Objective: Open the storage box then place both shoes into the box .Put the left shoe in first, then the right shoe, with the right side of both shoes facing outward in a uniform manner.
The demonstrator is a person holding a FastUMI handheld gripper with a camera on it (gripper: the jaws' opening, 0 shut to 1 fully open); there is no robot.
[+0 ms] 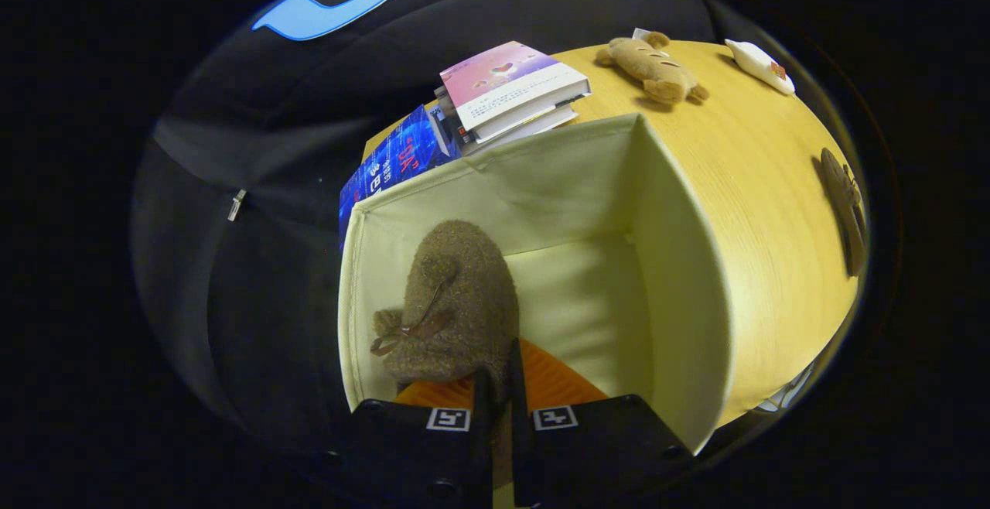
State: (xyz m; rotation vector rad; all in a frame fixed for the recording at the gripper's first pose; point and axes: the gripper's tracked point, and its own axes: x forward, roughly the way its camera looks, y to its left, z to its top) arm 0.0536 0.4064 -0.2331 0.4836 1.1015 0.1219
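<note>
gripper view:
gripper [499, 393]: fingers drawn close together, clamped on the heel edge of the shoe, a thin strip of it pinched between them.
shoe: brown fuzzy felt slipper [452, 300] with a thin brown bow, toe pointing away from the fingers, hanging inside the box against its left wall.
box: cream fabric storage box [681, 261], open at the top, standing on the table.
table: light wooden tabletop [758, 176].
books: stack of paperbacks [510, 91], pink cover on top, just beyond the box.
toy: tan plush animal [653, 68], well beyond the box.
second shoe: brown slipper [844, 207] lying on the table, well right of the box.
</note>
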